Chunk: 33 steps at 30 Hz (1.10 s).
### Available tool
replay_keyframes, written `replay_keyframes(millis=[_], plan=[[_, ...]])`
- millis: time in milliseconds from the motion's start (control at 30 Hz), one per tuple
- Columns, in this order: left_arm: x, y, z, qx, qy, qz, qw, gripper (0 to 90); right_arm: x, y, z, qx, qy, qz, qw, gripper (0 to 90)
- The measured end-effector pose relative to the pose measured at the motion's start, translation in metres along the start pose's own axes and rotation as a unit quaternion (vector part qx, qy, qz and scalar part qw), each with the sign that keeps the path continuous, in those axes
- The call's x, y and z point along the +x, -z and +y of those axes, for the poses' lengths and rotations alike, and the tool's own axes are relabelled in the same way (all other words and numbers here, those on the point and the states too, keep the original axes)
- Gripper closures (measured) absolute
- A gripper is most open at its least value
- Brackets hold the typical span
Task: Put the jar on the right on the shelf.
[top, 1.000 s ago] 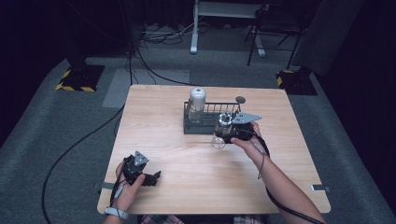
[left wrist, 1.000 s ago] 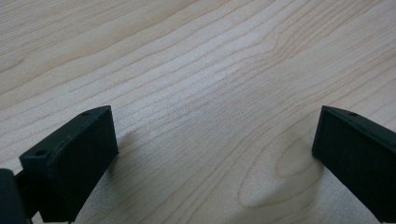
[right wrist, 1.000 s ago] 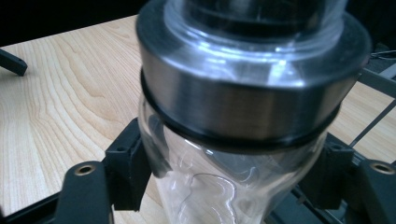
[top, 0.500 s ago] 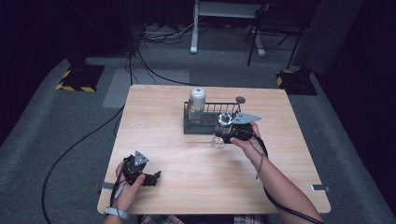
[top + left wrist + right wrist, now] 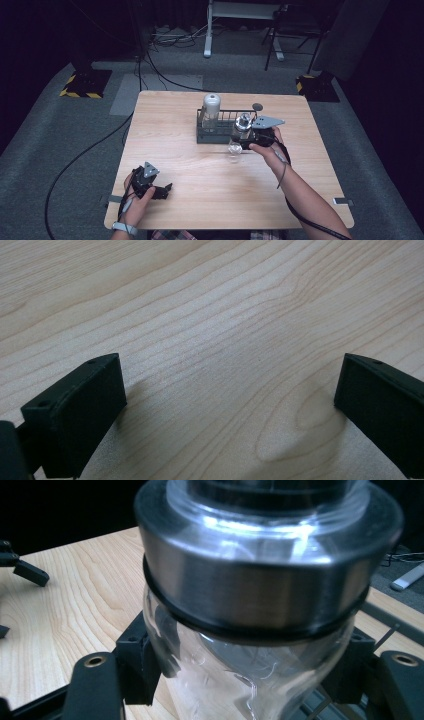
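Note:
My right gripper (image 5: 246,141) is shut on a clear glass jar (image 5: 239,134) with a wide metal collar, held just above the table in front of a dark wire rack (image 5: 216,135). In the right gripper view the black pads (image 5: 140,665) press on the glass body on both sides, just under the metal collar (image 5: 260,595) of the jar (image 5: 225,685). My left gripper (image 5: 164,190) lies on the near left of the table in the person's hand. Its jaws stand wide apart in the left gripper view (image 5: 227,410), with bare wood between them.
A pale bottle with a white cap (image 5: 210,107) stands upright in the rack's left end. A small dark round object (image 5: 257,106) sits behind the rack. The wooden table (image 5: 180,150) has open room between the two hands. Cables run over the floor at left.
The right gripper has risen a little with the jar, whose base has lifted off the table. The left gripper has stayed where it was.

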<state>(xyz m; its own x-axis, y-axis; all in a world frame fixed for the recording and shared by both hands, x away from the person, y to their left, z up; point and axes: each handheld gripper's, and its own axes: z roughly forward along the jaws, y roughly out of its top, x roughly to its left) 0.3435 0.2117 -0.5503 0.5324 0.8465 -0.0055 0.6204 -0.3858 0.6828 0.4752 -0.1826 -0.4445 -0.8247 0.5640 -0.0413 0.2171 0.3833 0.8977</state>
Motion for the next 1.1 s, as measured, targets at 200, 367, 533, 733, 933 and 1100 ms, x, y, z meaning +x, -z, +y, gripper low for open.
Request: replay_keyframes(millis=[200,367,533,733,933,1100], plan=[[0.000,0.000,0.000,0.000,0.000,0.000,1.0000,0.0,0.000,0.006,0.012,-0.003,0.002,-0.002,1.0000,31.6],[0.000,0.000,0.000,0.000,0.000,0.000,1.0000,0.0,-0.001,0.011,0.024,-0.006,0.007,-0.003,0.9999,31.6],[0.000,0.000,0.000,0.000,0.000,0.000,1.0000,0.0,-0.004,0.016,0.037,-0.010,0.010,-0.006,0.9999,31.6],[0.000,0.000,0.000,0.000,0.001,0.000,1.0000,0.0,-0.008,0.019,0.048,-0.014,0.004,-0.006,0.9999,31.6],[0.000,0.000,0.000,0.000,0.001,0.000,1.0000,0.0,-0.010,0.021,0.057,-0.016,0.009,-0.011,0.9998,31.6],[0.000,0.000,0.000,0.000,0.000,0.000,1.0000,0.0,-0.014,0.023,0.066,-0.020,0.007,-0.017,0.9996,31.6]])
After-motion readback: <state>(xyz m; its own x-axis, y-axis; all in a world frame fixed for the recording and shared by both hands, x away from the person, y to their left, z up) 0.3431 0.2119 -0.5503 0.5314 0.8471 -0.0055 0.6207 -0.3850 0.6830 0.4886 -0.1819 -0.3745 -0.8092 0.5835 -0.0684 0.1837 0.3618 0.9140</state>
